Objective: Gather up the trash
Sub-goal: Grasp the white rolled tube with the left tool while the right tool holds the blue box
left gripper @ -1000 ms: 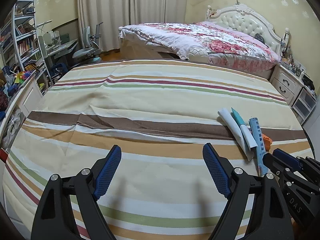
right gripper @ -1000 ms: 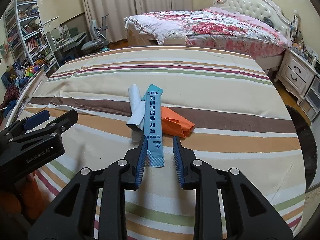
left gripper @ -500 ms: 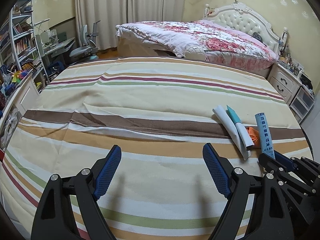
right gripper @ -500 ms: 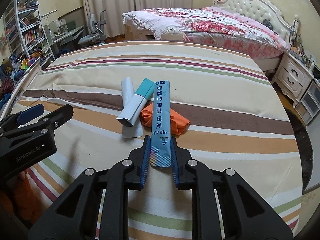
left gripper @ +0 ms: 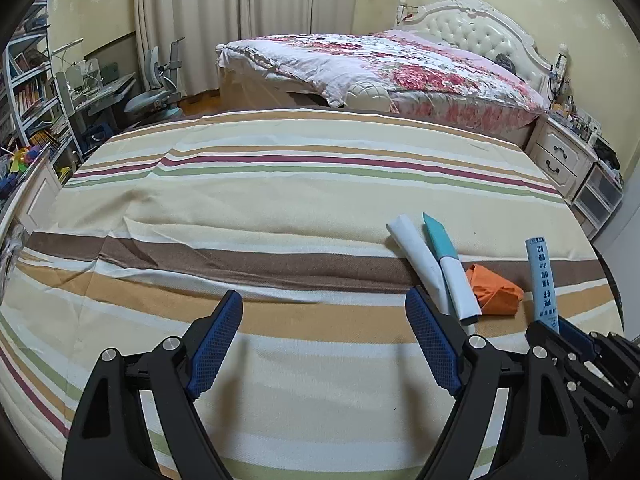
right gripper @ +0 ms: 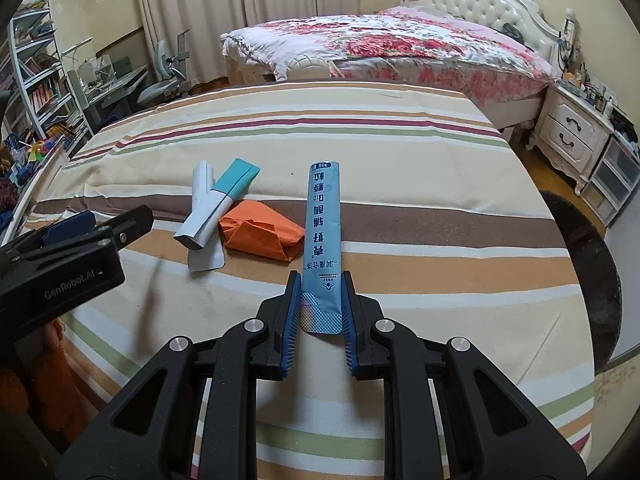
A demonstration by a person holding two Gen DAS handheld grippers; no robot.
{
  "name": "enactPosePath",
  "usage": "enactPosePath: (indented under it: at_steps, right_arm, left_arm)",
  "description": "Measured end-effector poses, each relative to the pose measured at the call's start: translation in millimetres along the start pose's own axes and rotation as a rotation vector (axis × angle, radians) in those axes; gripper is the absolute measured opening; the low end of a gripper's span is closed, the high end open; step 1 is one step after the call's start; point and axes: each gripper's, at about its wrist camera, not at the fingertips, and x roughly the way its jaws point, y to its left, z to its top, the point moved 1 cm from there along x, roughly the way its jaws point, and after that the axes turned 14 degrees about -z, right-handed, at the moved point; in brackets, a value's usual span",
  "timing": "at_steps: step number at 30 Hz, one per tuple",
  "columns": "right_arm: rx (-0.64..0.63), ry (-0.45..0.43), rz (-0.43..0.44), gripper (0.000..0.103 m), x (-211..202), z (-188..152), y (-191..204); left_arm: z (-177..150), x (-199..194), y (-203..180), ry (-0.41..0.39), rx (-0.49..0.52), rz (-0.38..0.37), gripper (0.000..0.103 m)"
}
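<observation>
Trash on the striped bedspread [right gripper: 400, 168]: a long blue packet [right gripper: 323, 232], an orange wrapper [right gripper: 256, 232], and a white-and-teal sachet [right gripper: 218, 200] lying across a second white packet [right gripper: 199, 188]. The right gripper [right gripper: 320, 312] is clamped on the near end of the blue packet, its jaws having just drawn in around it; the packet stands out forward between the blue pads [right gripper: 294, 312] and its far end looks clear of the cloth. The left gripper [left gripper: 324, 344] has its jaws wide apart with nothing between them, low over bare bedspread to the left of the pile.

Step in hand, as judged: carrying the blue packet off. The hold is on the very end of a limp, flat strip, so a slow, level carry suits it; a quick swing could let the free end flap or slip from the pads.

Remaining pieces lie touching one another, the orange wrapper just beside the sachet, so a separate pinch for each seems wise. No bin shows in either view. A second bed with a floral quilt [right gripper: 384, 36], a white nightstand [right gripper: 576, 132], a desk chair [right gripper: 160, 80] and bookshelves [right gripper: 36, 80] stand beyond, well apart. The left gripper, close alongside, is the nearest obstacle.
</observation>
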Motion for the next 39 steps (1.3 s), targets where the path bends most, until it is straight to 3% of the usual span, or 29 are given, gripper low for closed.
enactPosePath:
  at_steps: [10, 14, 24, 34, 39]
  right_arm:
    - [0.006, -0.004, 0.013, 0.019, 1, 0, -2]
    - [0.007, -0.004, 0.015, 0.019, 1, 0, -3]
    - [0.013, -0.003, 0.026, 0.019, 2, 0, -4]
    - [0.009, -0.004, 0.023, 0.019, 2, 1, -2]
    - [0.011, -0.005, 0.025, 0.019, 2, 1, -2]
  left_arm:
    - [19, 18, -8, 0.013, -0.048, -0.038, 0.081]
    - [22, 25, -13, 0.028, -0.023, -0.027, 0.081]
    - [4, 22, -5, 0.092, 0.004, -0.053, 0.081]
    - [4, 19, -5, 0.111, -0.02, -0.074, 0.081]
    - [-9, 15, -15, 0.115, 0.026, -0.073, 0.081]
